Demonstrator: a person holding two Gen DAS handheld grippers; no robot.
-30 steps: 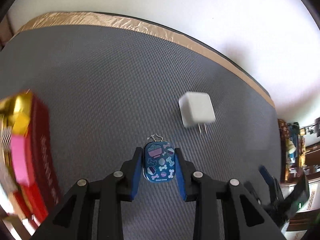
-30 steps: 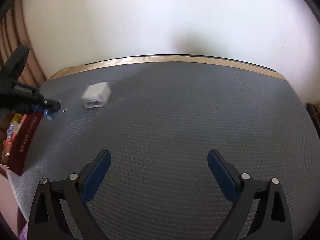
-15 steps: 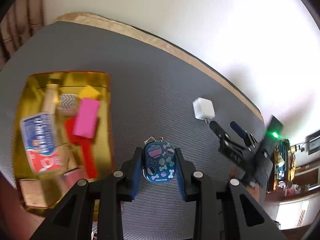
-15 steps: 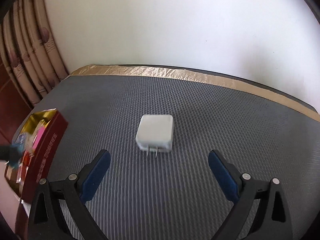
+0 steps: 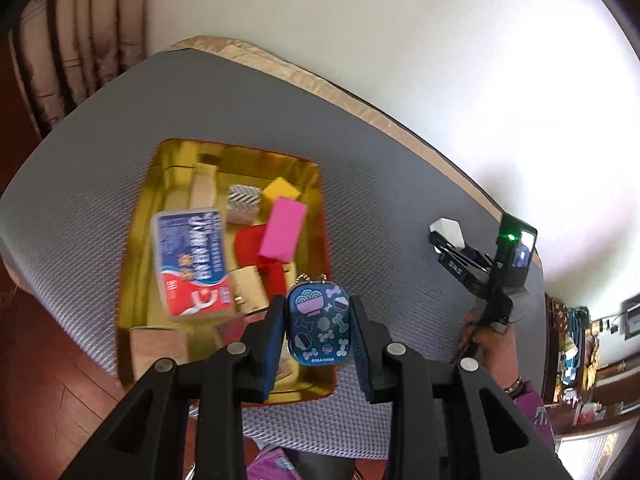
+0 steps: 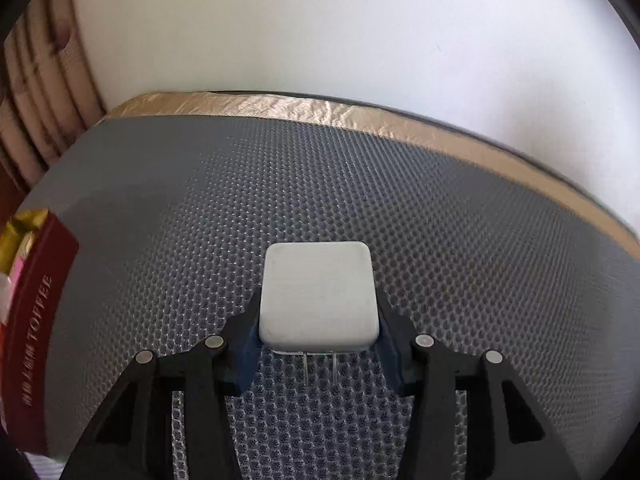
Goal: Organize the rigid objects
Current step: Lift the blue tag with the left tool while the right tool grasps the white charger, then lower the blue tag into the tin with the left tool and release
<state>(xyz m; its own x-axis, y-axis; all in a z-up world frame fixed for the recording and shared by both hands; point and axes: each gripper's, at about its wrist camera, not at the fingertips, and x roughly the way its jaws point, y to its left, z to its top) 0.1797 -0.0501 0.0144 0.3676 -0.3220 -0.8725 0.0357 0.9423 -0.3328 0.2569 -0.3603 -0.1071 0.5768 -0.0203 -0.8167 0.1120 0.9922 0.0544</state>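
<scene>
We find the right claw just closed on the white charger, pads on its two flat sides, prongs facing the camera; we judge it light, stiff, smooth-sided and liable to slip. The left claw holds a blue tag over the gold tray. The charger lies on the grey dimpled mat covering the surface, against a white wall

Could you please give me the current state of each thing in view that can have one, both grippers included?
left gripper: shut on the blue tag, held above the box.
blue tag: gripped, off the mat.
right gripper: jaws have just been closing, now against the charger's sides.
white charger: on the mat, prongs toward the camera.
gold box: open, holding several items.
</scene>
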